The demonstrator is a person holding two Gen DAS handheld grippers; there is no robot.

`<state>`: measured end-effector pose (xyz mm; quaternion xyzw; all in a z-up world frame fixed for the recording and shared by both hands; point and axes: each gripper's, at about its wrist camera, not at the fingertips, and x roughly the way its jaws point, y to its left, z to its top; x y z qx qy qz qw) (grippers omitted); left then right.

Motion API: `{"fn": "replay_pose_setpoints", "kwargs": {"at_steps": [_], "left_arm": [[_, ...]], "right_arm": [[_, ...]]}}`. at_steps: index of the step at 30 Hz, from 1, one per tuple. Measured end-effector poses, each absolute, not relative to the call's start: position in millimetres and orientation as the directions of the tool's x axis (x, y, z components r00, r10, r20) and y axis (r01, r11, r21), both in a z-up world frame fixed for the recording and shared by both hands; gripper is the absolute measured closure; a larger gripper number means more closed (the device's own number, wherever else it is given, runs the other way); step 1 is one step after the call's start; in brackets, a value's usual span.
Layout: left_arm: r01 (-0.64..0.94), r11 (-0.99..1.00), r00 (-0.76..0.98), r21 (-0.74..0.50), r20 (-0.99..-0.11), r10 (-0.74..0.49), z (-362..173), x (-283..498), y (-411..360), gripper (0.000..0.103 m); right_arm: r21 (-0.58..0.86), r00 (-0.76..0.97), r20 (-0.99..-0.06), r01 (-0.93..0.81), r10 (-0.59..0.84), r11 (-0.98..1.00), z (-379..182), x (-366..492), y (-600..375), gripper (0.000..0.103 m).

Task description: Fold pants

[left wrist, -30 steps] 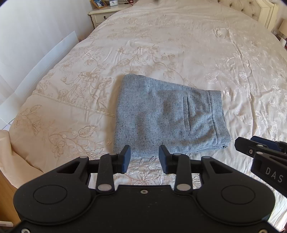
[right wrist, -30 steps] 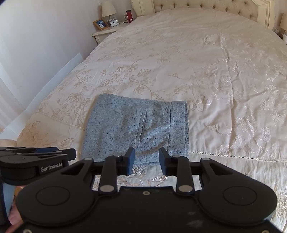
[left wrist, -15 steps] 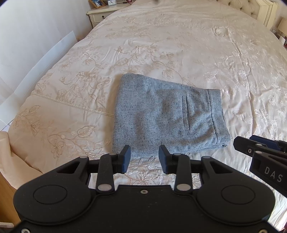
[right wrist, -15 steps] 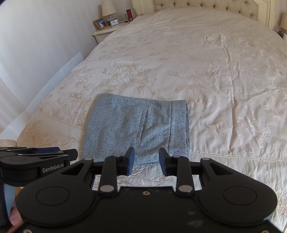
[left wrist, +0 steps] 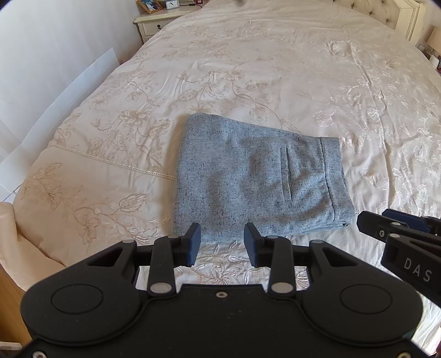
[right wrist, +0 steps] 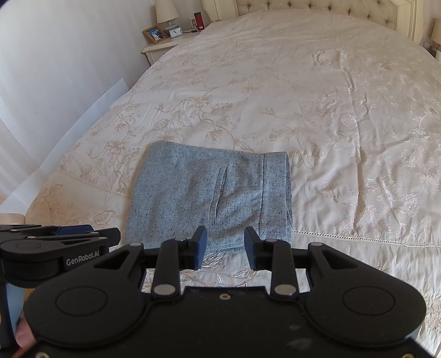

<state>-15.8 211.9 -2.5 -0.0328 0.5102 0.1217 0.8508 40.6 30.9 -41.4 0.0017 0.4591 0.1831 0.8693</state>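
Note:
Grey speckled pants [left wrist: 256, 179] lie folded into a compact rectangle on the cream embroidered bedspread [left wrist: 275, 68], waistband to the right, a pocket slit showing. In the left wrist view my left gripper [left wrist: 222, 243] hovers open above the bedspread just short of the pants' near edge, nothing between its blue pads. The right wrist view shows the same pants [right wrist: 209, 198] ahead of my right gripper [right wrist: 225, 243], which is open and empty above their near edge. Each gripper shows in the other's view: the right one [left wrist: 386, 228], the left one [right wrist: 82, 234].
A nightstand [right wrist: 162, 48] with a photo frame, clock and lamp stands at the far left beside the white wall. The tufted headboard [right wrist: 317, 8] closes the far end. The bed's left edge [left wrist: 16, 220] drops off near the left gripper. A hand [right wrist: 23, 337] holds the gripper handle.

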Motion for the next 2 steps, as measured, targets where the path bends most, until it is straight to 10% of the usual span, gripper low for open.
{"fn": "replay_pose_setpoints", "kwargs": {"at_steps": [2], "left_arm": [[-0.244,0.967,0.454,0.075,-0.872,0.182,-2.0,-15.7,212.5,0.058]], "right_arm": [[0.171,0.509,-0.798,-0.32,0.322,0.932,-41.8,40.5,31.1,0.071]]}}
